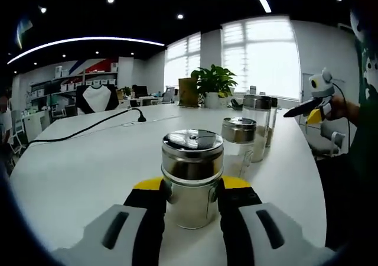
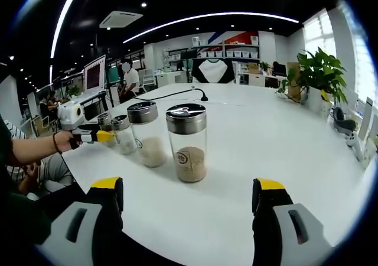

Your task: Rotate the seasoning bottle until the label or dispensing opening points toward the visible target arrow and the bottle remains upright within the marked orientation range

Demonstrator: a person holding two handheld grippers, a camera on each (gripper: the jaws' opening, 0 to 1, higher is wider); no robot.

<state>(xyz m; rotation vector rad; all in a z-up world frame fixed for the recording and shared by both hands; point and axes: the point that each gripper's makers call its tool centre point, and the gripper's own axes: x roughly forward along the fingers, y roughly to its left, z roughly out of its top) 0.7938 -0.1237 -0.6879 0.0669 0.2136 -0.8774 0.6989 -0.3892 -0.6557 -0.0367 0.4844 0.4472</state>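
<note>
Left tongs [image 1: 192, 202] clamp an upright seasoning bottle [image 1: 192, 177] on the white counter [image 1: 82, 165]. Right tongs [image 2: 188, 196] gape wide, empty.

The left gripper [image 1: 192, 198] has its jaws closed around something; the right gripper [image 2: 188, 196] hangs with jaws spread wide.

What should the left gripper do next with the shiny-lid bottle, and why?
Probably twist the seasoning bottle gently, keeping it upright: the left gripper seems to hug its sides with both jaws, and no label faces this camera.
</note>
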